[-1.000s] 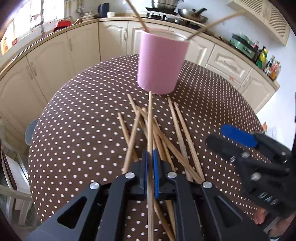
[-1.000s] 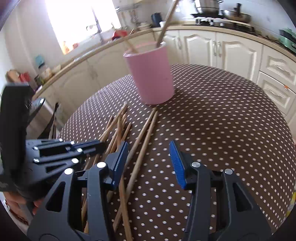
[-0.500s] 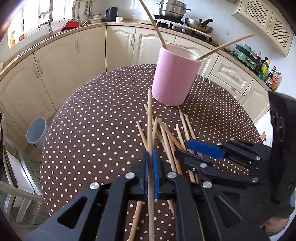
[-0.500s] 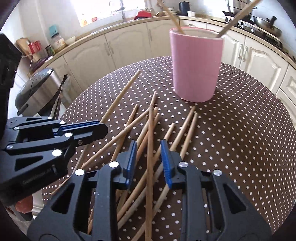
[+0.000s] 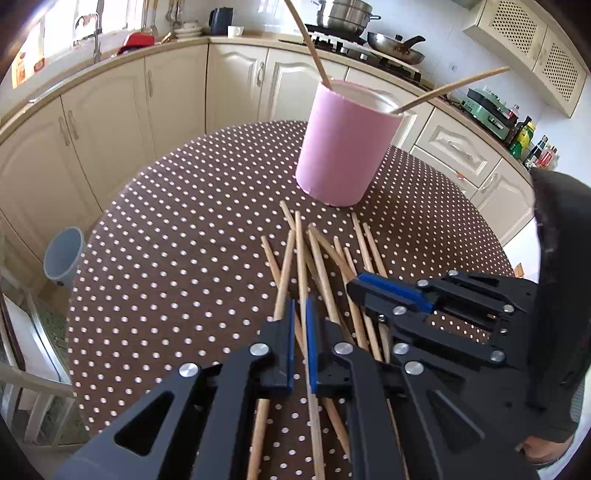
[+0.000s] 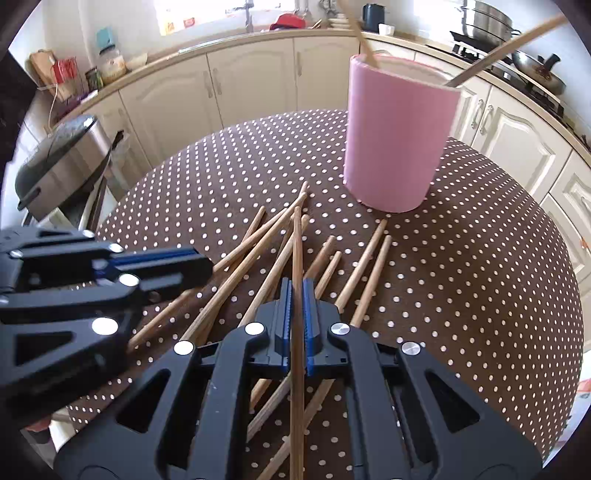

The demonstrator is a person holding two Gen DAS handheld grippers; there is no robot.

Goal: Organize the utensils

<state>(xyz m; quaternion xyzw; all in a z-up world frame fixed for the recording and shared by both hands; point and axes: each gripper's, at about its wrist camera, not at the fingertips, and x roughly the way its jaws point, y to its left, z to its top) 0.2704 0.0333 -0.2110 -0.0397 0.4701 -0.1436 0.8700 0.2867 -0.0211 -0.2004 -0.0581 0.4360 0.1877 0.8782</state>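
Note:
Several wooden chopsticks (image 5: 343, 266) lie scattered on the brown dotted table (image 5: 177, 229), also in the right wrist view (image 6: 258, 236). A pink cup (image 5: 345, 144) behind them holds two chopsticks; it shows in the right wrist view (image 6: 400, 136) too. My left gripper (image 5: 300, 306) is shut on one chopstick (image 5: 301, 258), held over the pile. My right gripper (image 6: 296, 288) is shut on another chopstick (image 6: 296, 251). The right gripper appears at the right of the left wrist view (image 5: 369, 290), and the left gripper at the left of the right wrist view (image 6: 201, 266).
Cream kitchen cabinets (image 5: 177, 92) curve behind the table. A stove with pots (image 5: 347, 11) and a pan (image 5: 397, 40) stands at the back. A grey bin (image 5: 62, 254) sits on the floor left of the table. A steel bin (image 6: 55, 166) stands left.
My right gripper has closed on a chopstick from the pile. My left gripper still holds its chopstick and has shifted slightly; both grippers now sit side by side.

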